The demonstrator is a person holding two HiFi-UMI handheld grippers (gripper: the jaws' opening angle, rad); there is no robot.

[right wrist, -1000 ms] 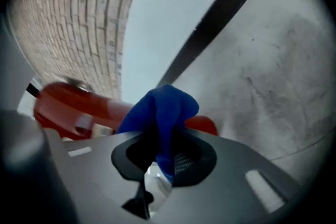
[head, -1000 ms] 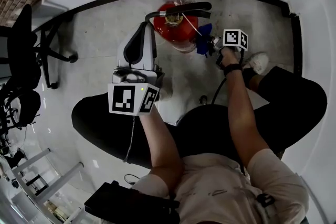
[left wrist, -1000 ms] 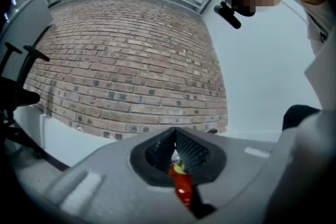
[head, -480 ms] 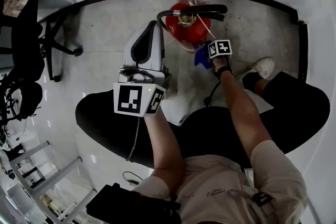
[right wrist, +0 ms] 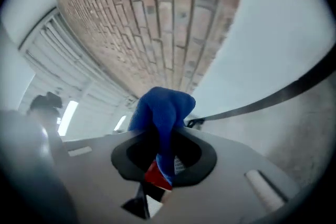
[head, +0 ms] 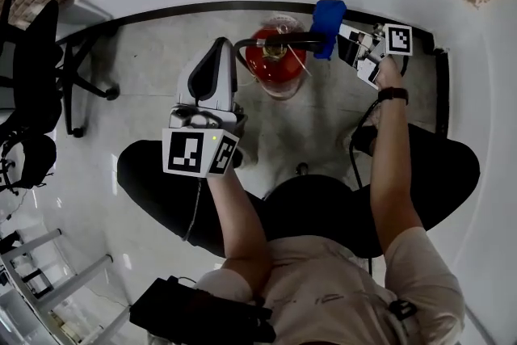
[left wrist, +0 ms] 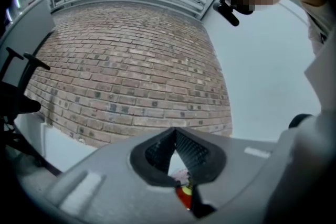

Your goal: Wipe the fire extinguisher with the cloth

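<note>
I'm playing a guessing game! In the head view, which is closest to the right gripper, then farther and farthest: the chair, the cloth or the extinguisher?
1. Cloth: held in the right gripper's fingers.
2. Extinguisher: on the floor, just to its left.
3. Chair: way over at the left edge.

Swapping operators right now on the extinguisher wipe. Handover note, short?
Left hand-held gripper: jaws together, empty, raised close beside the fire extinguisher; contact cannot be told.
Right hand-held gripper: shut on the blue cloth, held up at the end of the black handle.
The extinguisher stands upright on the floor.
Done: cloth gripped and brought to the top. How much is already wiped cannot be told.
Left: probably the handle, then the red body.
</note>
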